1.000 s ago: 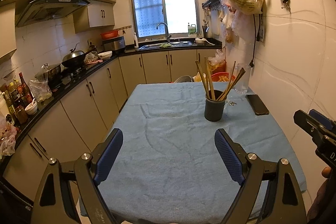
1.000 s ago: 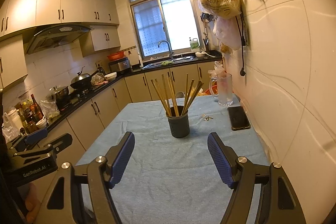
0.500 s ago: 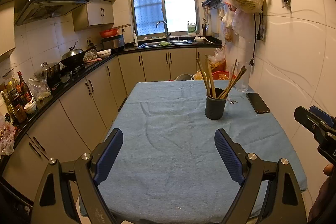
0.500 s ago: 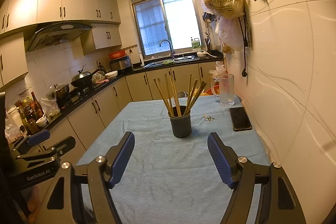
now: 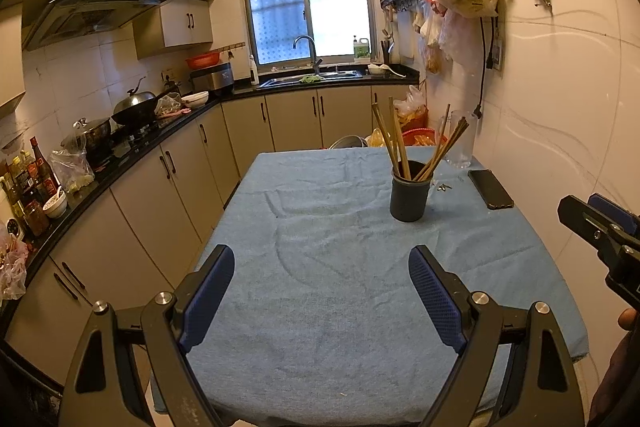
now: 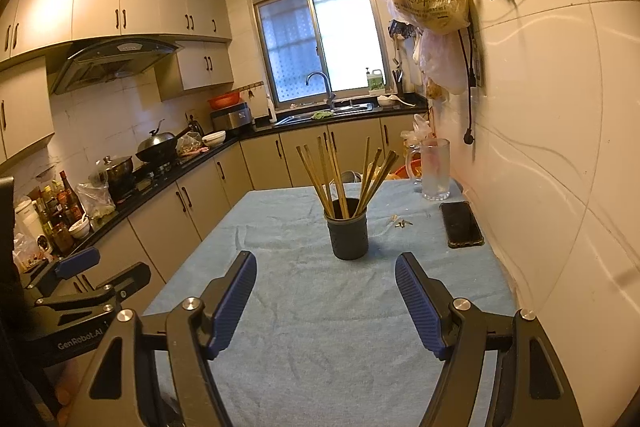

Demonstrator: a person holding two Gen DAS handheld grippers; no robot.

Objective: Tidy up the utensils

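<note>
Nearest the cameras, the left gripper (image 5: 322,291) with its blue ribbed pads is hanging over the near end of the table, its jaws standing wide apart with nothing between them. The right gripper (image 6: 326,297) is doing the same beside it, jaws spread and empty, pointing toward the middle of the table. Each is showing at the edge of the other's view, so they are sitting side by side, well apart from anything to grasp.

Under them the wrinkled light-blue cloth covering the table (image 5: 320,307) is lying bare across its whole near half. Farther along, the dark round utensil holder (image 6: 347,233) is standing upright on the cloth, and the bundle of long wooden chopsticks (image 6: 340,179) is sitting in it, fanning out in two loose groups. No loose utensil is showing anywhere on the cloth, so the sorting is looking finished, or else not begun; the pictures are not settling which.

Beyond the holder, toward the wall side, a few small metal bits that I cannot identify (image 6: 402,223) are lying near a black flat phone (image 6: 462,225), and a clear glass mug (image 6: 434,169) is standing at the far corner. Nothing is blocking the way to the holder. Behind the table, the beige kitchen cabinets (image 5: 296,115) are running under the window.
</note>
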